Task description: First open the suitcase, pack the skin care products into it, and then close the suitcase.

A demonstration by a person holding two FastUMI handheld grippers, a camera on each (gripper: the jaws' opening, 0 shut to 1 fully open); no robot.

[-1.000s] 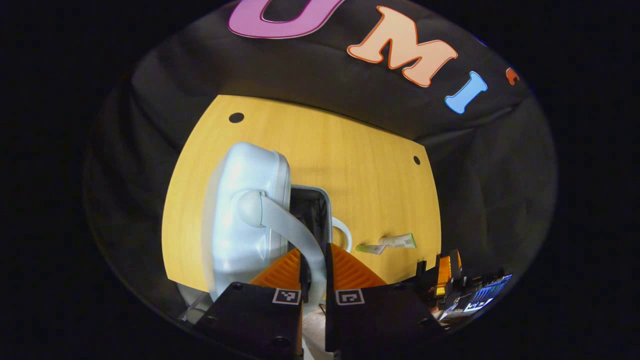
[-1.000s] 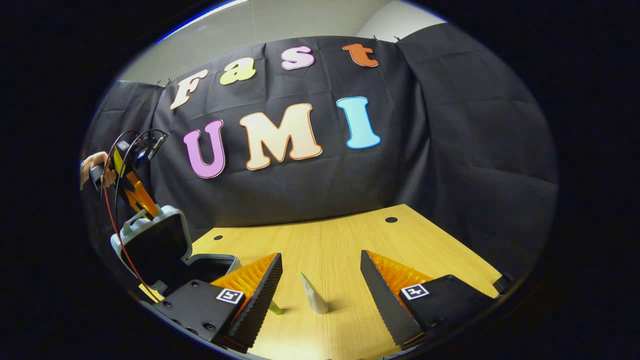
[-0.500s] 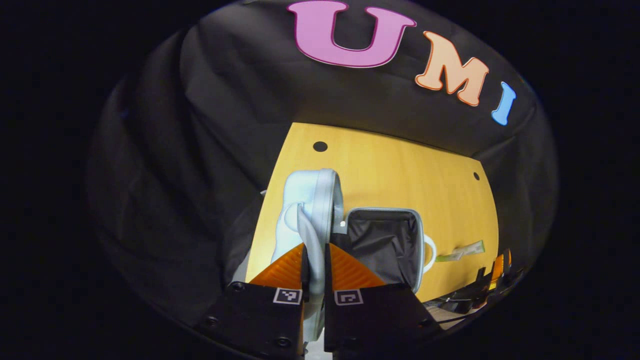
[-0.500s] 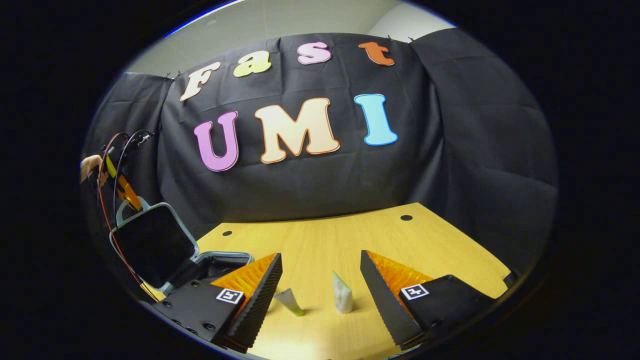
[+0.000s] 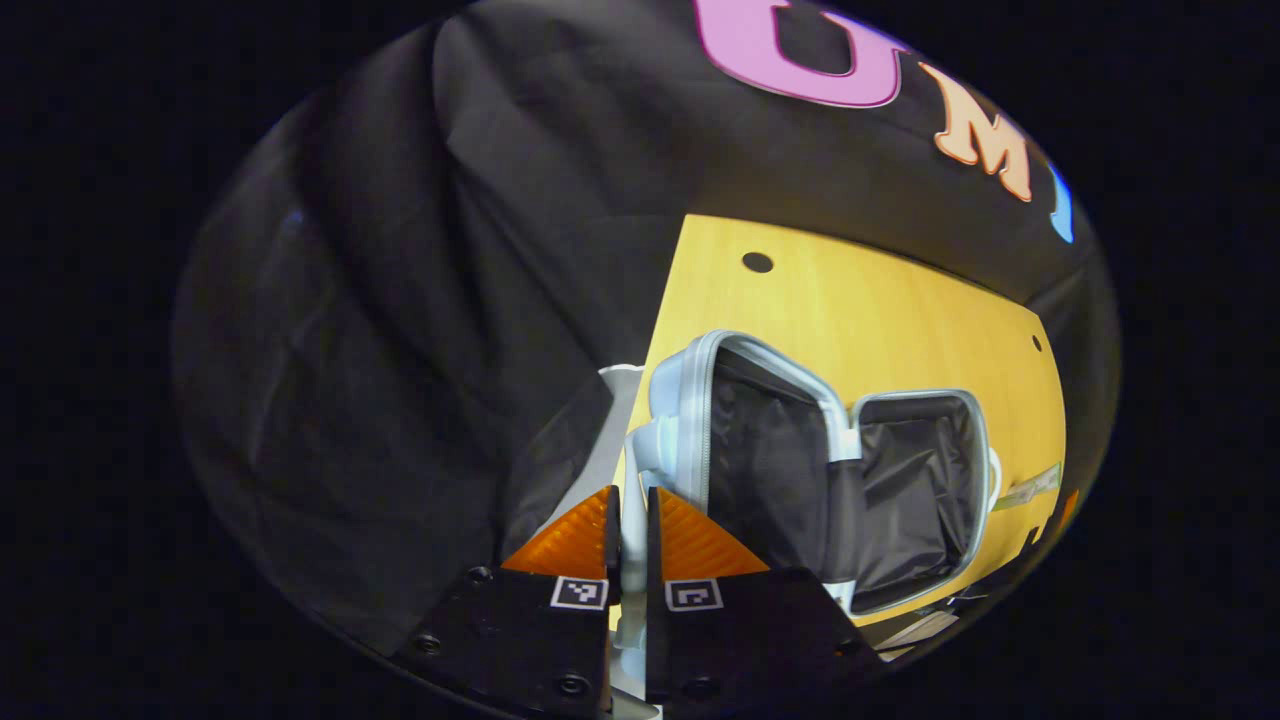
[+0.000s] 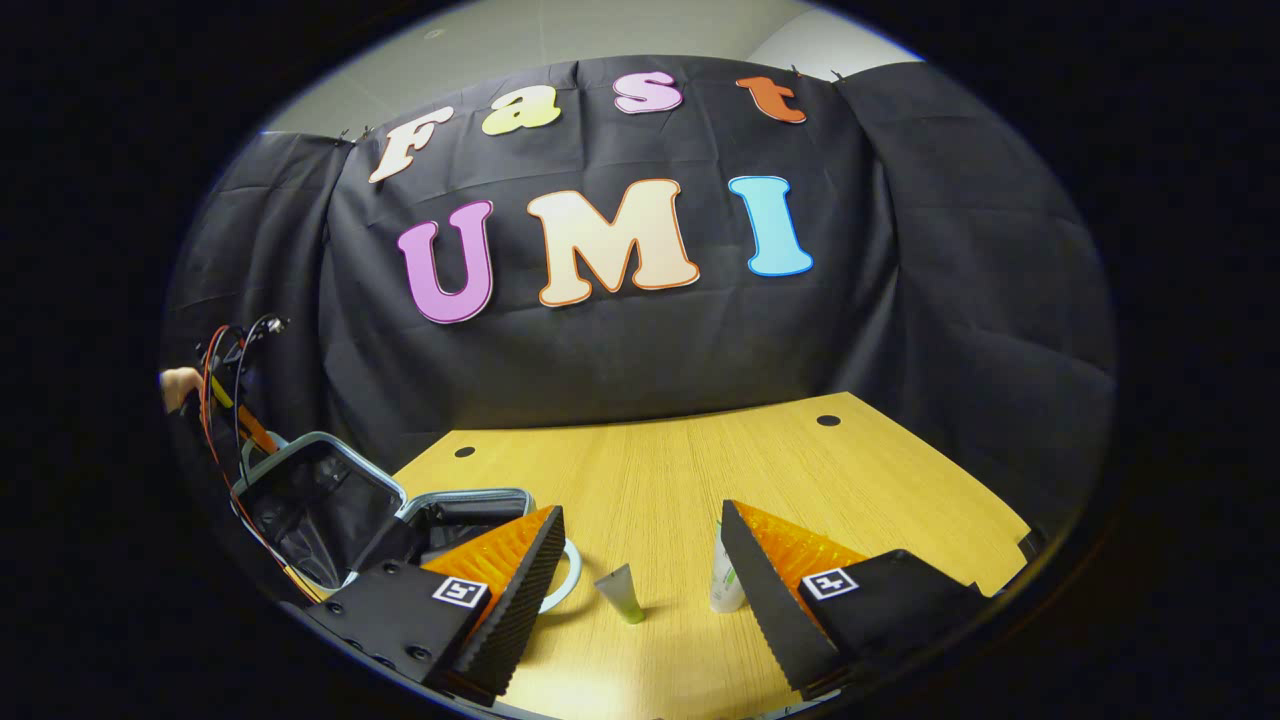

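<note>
Suitcase [image 6: 400, 520] open, far left on table [image 6: 700, 470]. Left gripper [image 5: 630, 525] clamped on lid handle [image 5: 632, 500]. Right gripper [image 6: 640, 565] spread wide over green tube [image 6: 622, 592], white tube [image 6: 724, 580] beside.

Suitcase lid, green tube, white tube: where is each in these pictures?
Lid [image 5: 765, 450]: left gripper view, on its black lining.
Green tube [image 6: 622, 594]: right gripper view, mid-body, lying on the table.
White tube [image 6: 722, 585]: right gripper view, lower body, beside the finger.
</note>
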